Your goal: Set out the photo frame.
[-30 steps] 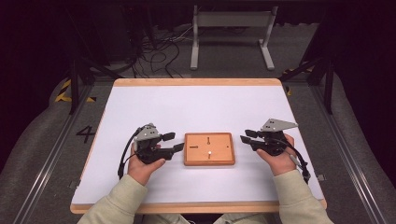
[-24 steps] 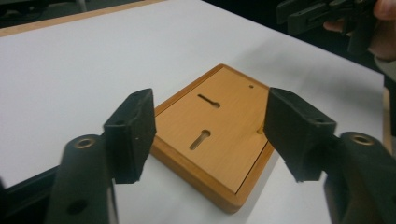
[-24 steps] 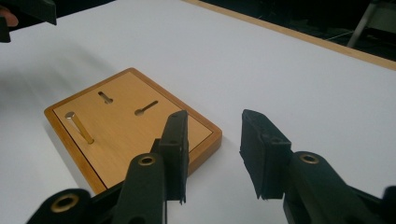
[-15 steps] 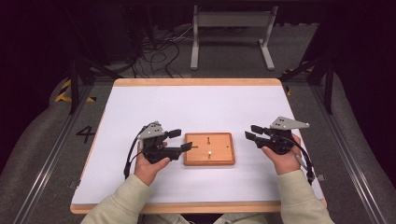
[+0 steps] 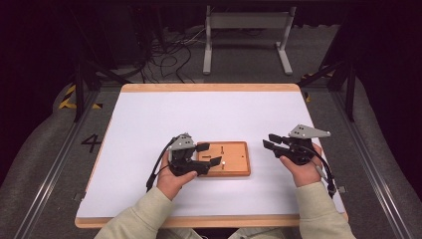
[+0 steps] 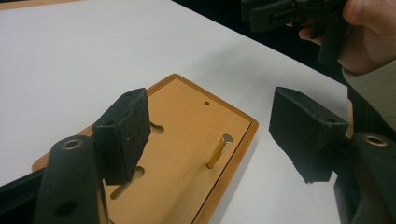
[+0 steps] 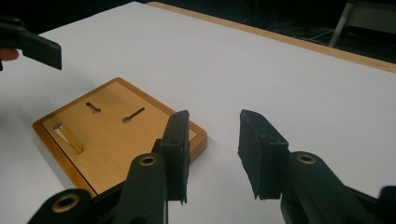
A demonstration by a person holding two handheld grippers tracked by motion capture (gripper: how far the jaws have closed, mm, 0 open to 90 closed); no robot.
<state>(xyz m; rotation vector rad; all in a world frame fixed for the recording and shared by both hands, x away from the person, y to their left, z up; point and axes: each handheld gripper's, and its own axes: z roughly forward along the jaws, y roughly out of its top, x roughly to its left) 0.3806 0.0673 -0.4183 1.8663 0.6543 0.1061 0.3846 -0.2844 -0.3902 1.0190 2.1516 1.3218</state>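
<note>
Lying flat on the white table [image 5: 149,119], the orange-brown wooden board [image 5: 234,167] carries keyhole slots and one upright brass peg [image 6: 219,151]. Left gripper [image 5: 208,154] hovers over the board's left end, jaws just opened wide around nothing; right gripper [image 5: 269,141], right of the board, gapes empty.

Cream sleeves [image 5: 149,214]; black tool [image 5: 209,154] bodies, grey three-cornered plates, trailing black cables.

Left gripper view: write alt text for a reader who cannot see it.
The left gripper, its two black jaws wide apart and holding nothing, hangs over a flat rectangular wooden board on a white table. A small brass peg stands upright in the board, beside keyhole-shaped slots. At the top right, the person's other hand holds the right gripper.
</note>
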